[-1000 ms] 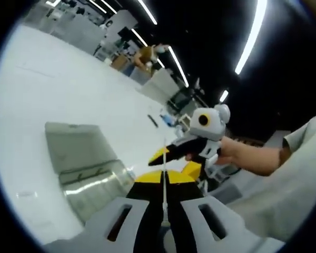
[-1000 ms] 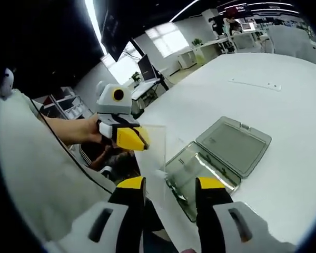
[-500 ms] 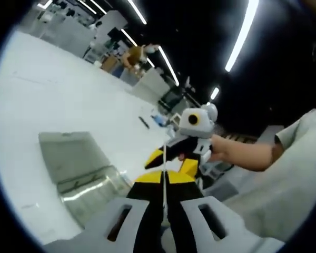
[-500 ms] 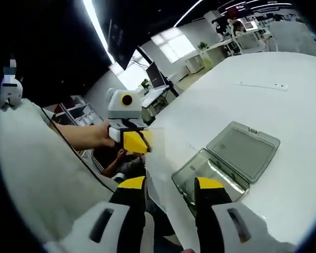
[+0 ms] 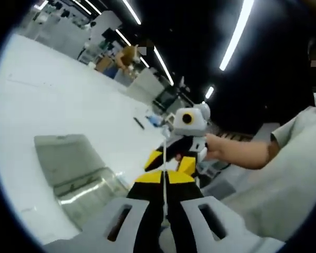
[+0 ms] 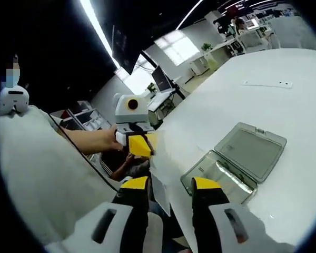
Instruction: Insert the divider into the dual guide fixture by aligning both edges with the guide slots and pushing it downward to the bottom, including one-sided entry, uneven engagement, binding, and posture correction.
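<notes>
Gripping the clear divider [image 6: 159, 158] edge-on, our left claw [image 5: 164, 178] holds it above the white surface [image 5: 47, 105]. Our right claw [image 6: 169, 185] stands open beside it, near the open-lidded fixture [image 6: 237, 168].

The left gripper view looks forward along its own jaws, tilted, from above the white table [image 5: 52, 100], facing the person and the right gripper [image 5: 171, 155] nearby. The right gripper view faces back toward the left gripper [image 6: 138, 146], close by. Both share the clear open case [image 5: 76, 176] [image 6: 242, 166] on the table [image 6: 253, 105].
</notes>
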`<state>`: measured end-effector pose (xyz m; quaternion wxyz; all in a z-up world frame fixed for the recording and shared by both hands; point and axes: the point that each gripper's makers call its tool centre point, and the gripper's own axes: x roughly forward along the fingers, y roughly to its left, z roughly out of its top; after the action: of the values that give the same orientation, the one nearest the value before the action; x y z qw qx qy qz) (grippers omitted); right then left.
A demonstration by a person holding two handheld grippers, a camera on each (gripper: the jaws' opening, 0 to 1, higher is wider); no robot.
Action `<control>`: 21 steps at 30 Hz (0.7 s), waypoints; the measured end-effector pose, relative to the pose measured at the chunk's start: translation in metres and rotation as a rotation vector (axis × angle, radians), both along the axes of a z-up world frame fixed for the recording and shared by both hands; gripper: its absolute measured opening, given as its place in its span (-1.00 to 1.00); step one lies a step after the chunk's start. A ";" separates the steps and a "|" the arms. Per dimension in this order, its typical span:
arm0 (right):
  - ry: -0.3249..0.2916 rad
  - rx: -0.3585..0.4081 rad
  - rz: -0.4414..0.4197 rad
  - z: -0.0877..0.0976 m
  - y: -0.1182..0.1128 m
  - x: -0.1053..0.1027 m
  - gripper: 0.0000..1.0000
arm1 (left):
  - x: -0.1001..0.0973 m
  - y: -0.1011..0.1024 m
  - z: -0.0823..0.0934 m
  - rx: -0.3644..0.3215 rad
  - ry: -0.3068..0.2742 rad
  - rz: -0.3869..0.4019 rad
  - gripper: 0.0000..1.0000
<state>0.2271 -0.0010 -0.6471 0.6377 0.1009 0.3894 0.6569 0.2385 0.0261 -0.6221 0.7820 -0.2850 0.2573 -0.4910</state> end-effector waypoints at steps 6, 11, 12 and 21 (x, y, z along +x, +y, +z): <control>0.020 0.013 0.025 0.002 0.001 -0.006 -0.55 | -0.005 -0.005 0.005 -0.021 -0.016 -0.022 -1.00; 0.053 0.046 0.047 0.007 0.002 -0.012 -0.63 | -0.007 -0.008 0.011 -0.040 -0.034 -0.036 -1.00; 0.060 0.051 0.050 0.008 0.003 -0.013 -0.66 | -0.007 -0.009 0.012 -0.043 -0.037 -0.038 -1.00; 0.101 0.090 0.081 0.016 0.005 -0.021 -0.82 | -0.009 -0.011 0.017 -0.061 -0.048 -0.047 -1.00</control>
<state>0.2061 0.0037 -0.6309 0.5849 0.1469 0.3949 0.6931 0.2294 0.0147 -0.6049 0.7671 -0.2904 0.2299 -0.5237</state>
